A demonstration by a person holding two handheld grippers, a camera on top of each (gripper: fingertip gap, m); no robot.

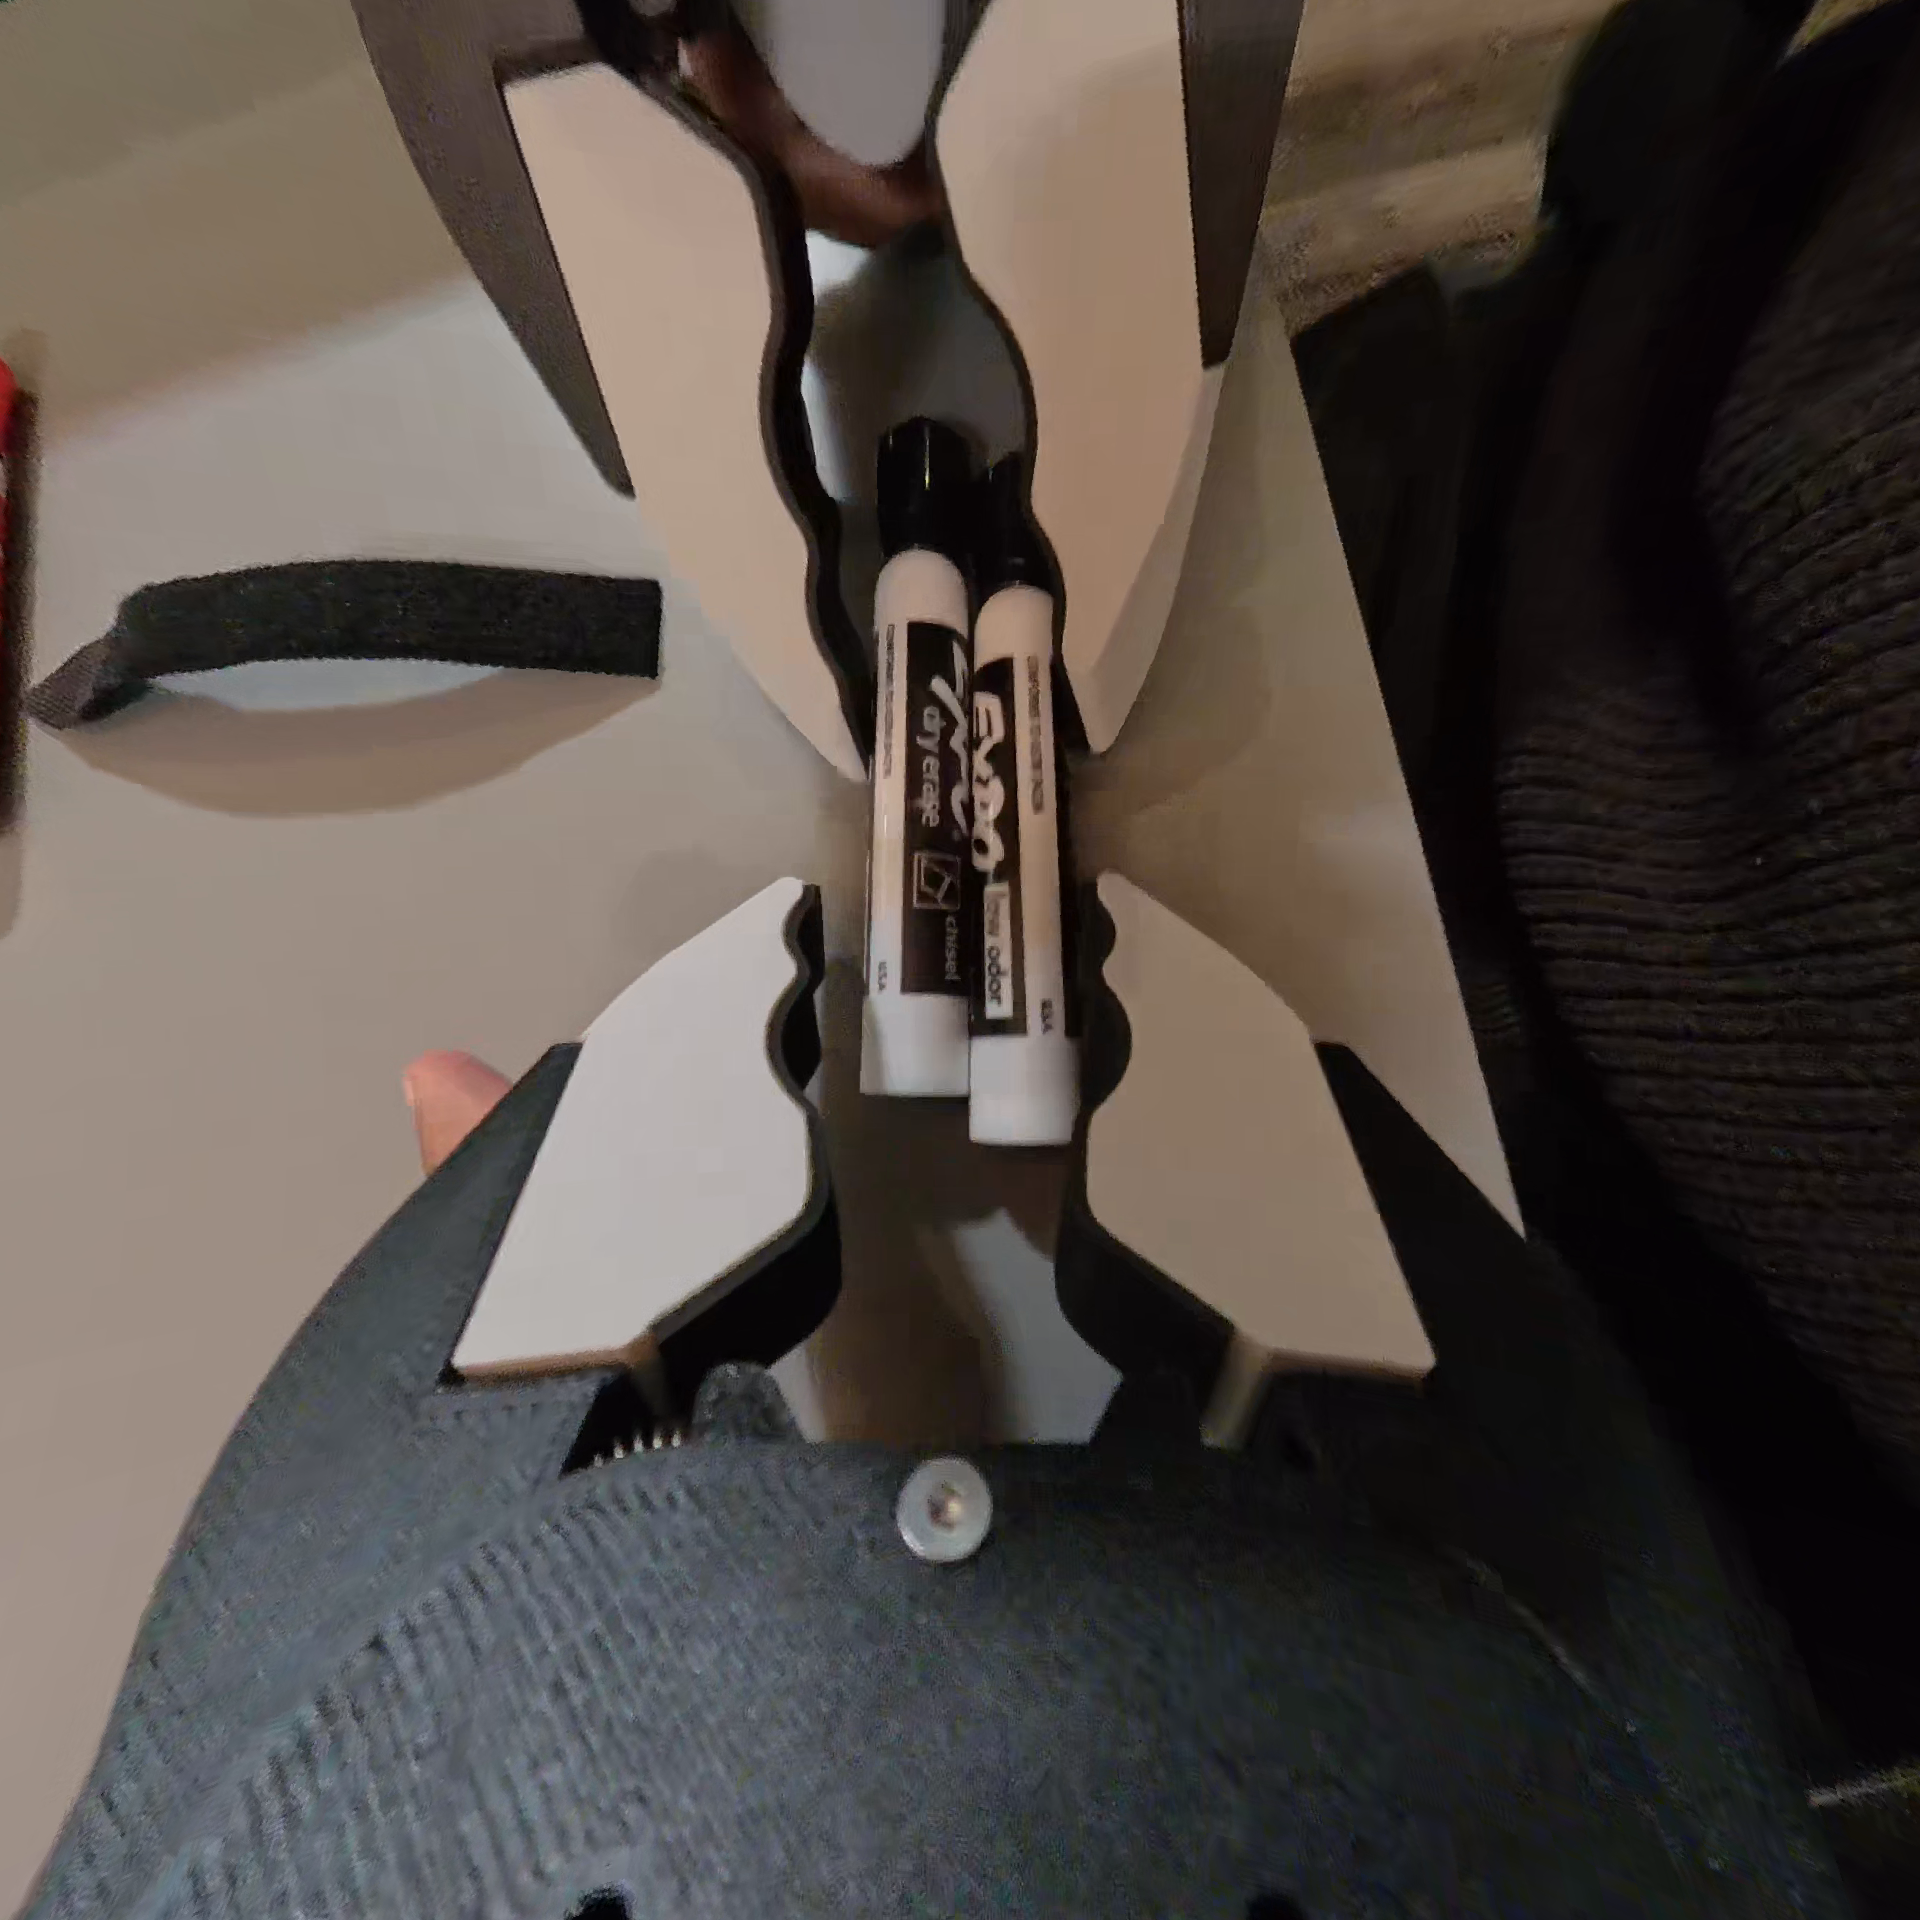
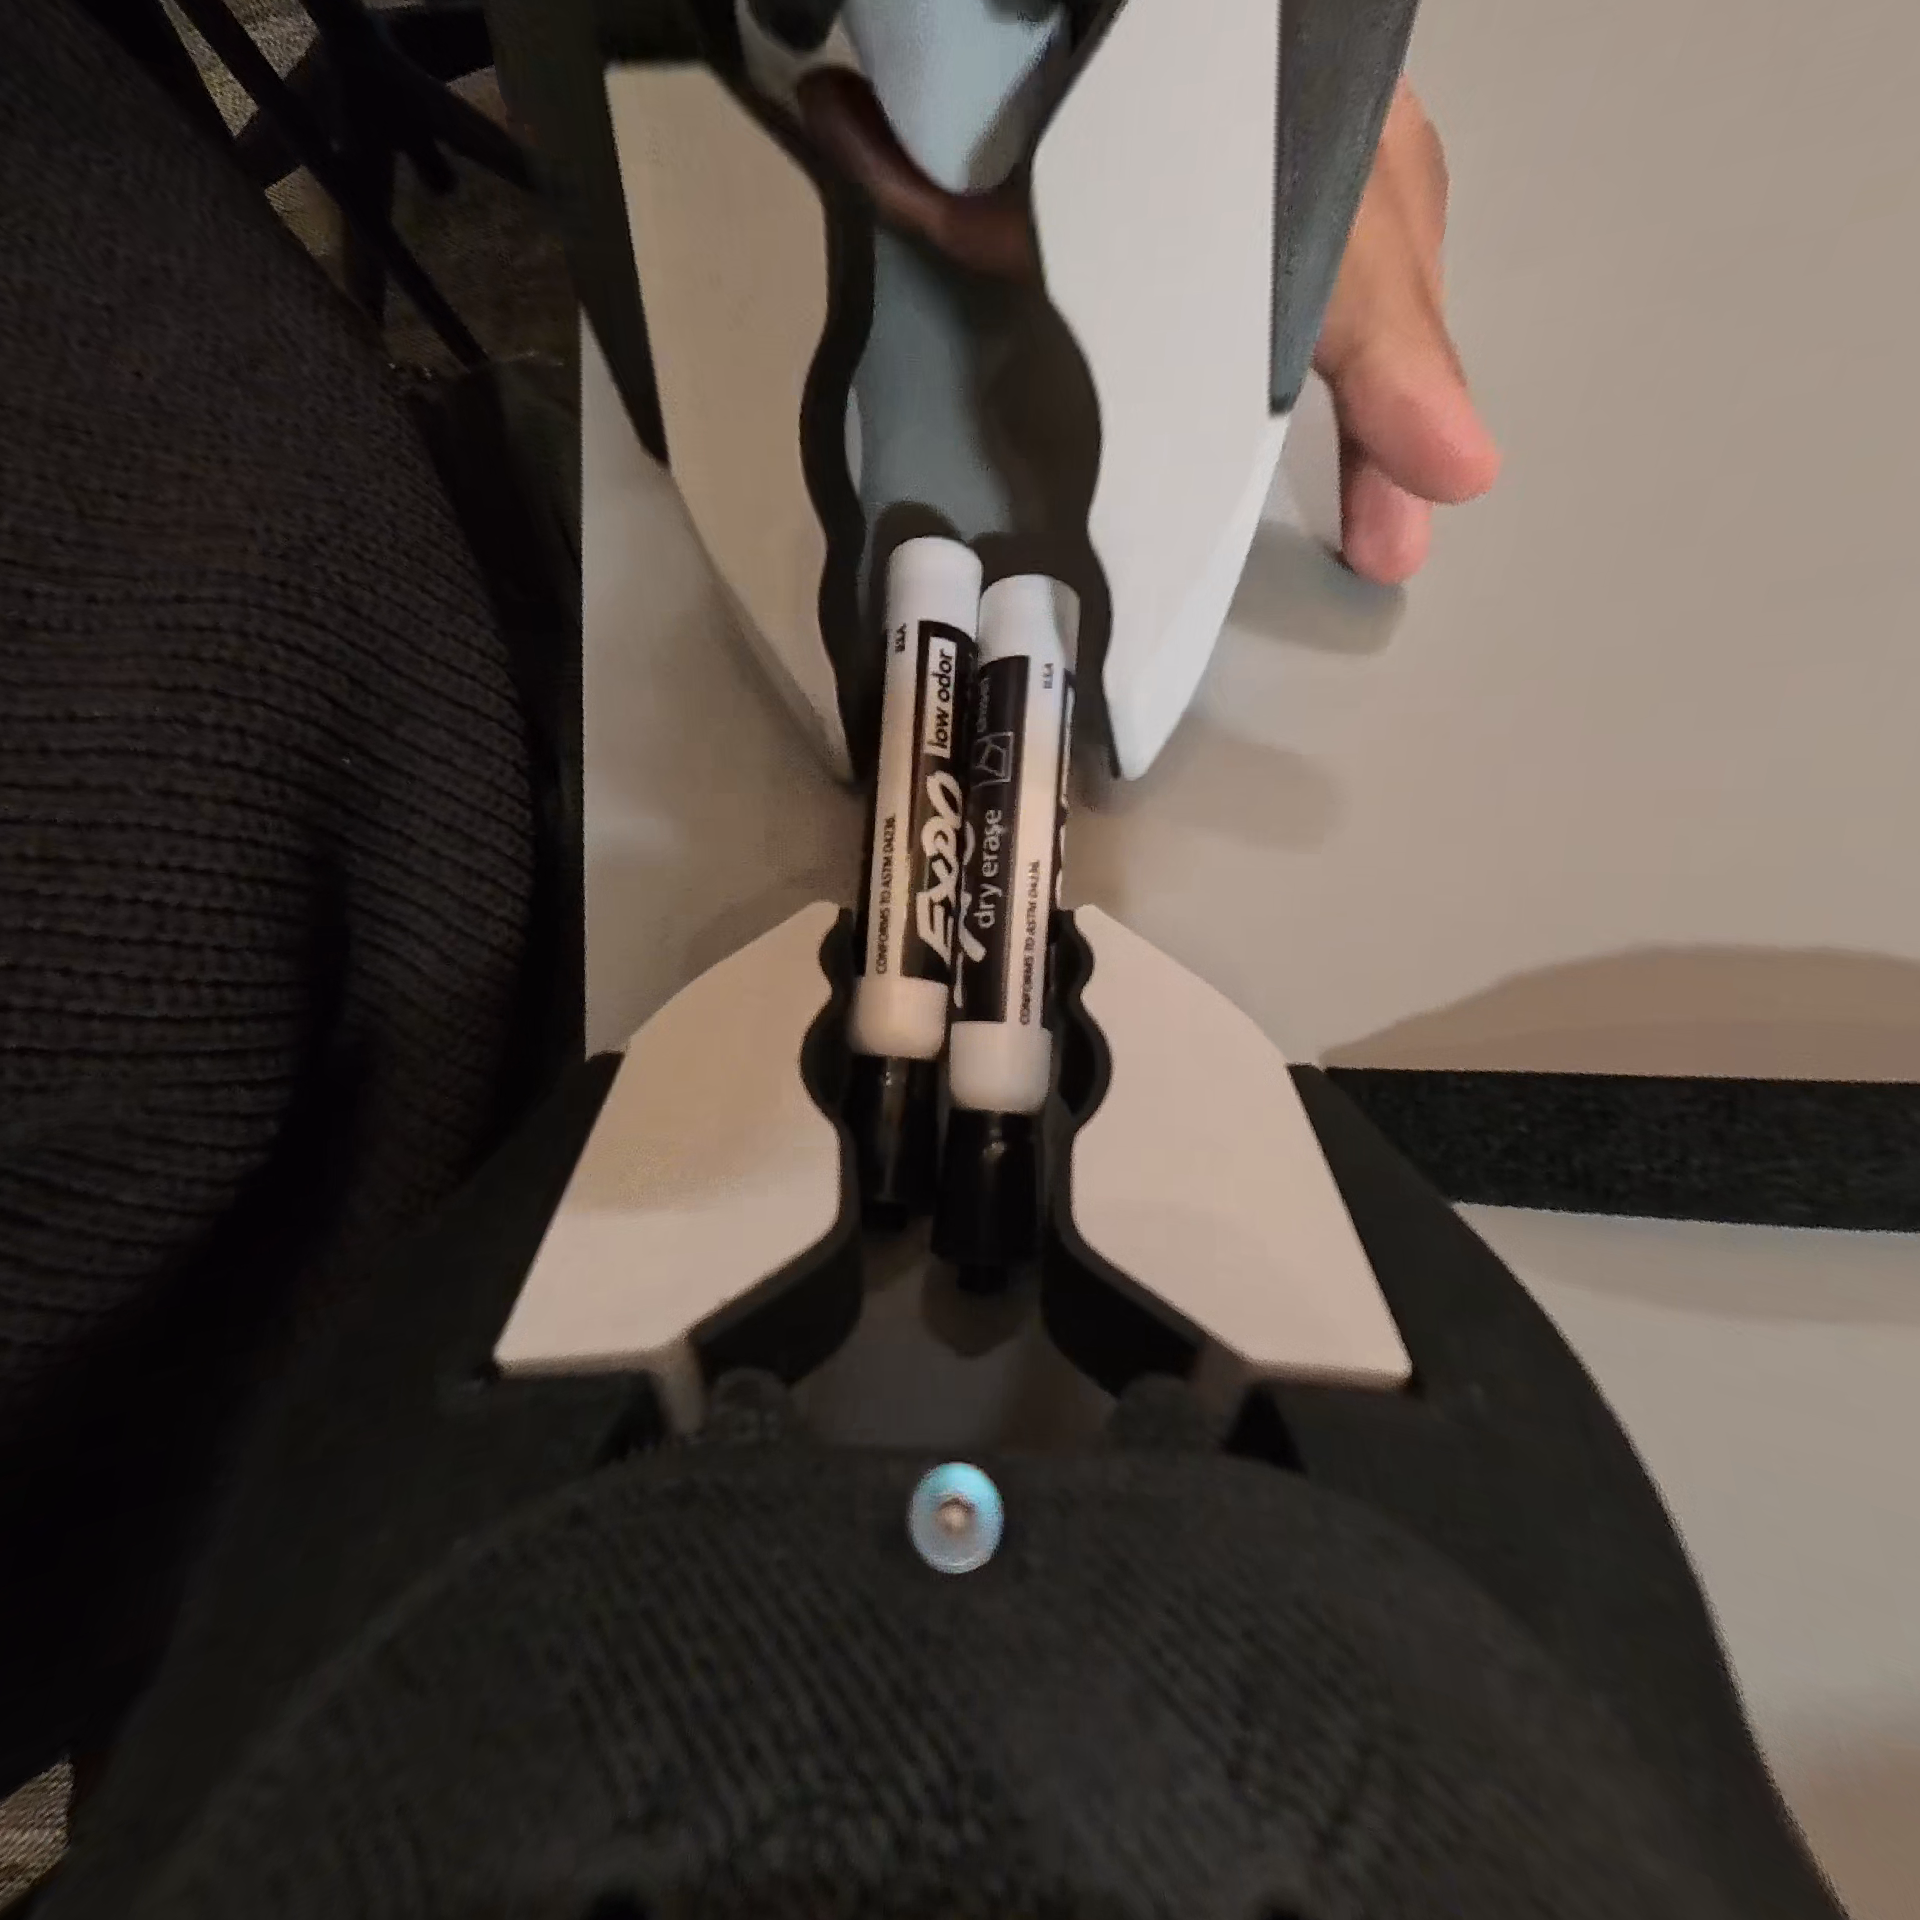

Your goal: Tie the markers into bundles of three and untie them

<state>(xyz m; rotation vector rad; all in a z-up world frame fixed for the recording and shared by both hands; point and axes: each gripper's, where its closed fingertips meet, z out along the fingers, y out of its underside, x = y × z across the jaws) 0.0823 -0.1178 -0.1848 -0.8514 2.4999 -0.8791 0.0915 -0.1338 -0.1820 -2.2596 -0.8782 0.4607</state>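
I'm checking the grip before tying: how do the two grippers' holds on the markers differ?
The left gripper holds the markers at their white barrel ends; the right gripper holds the black cap ends. The strap lies off the left gripper's left side, but off the right gripper's right side. Both grippers face each other, closed around the same side-by-side markers.

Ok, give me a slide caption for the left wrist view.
Left gripper and opposing right gripper clamp markers; black strap alongside.
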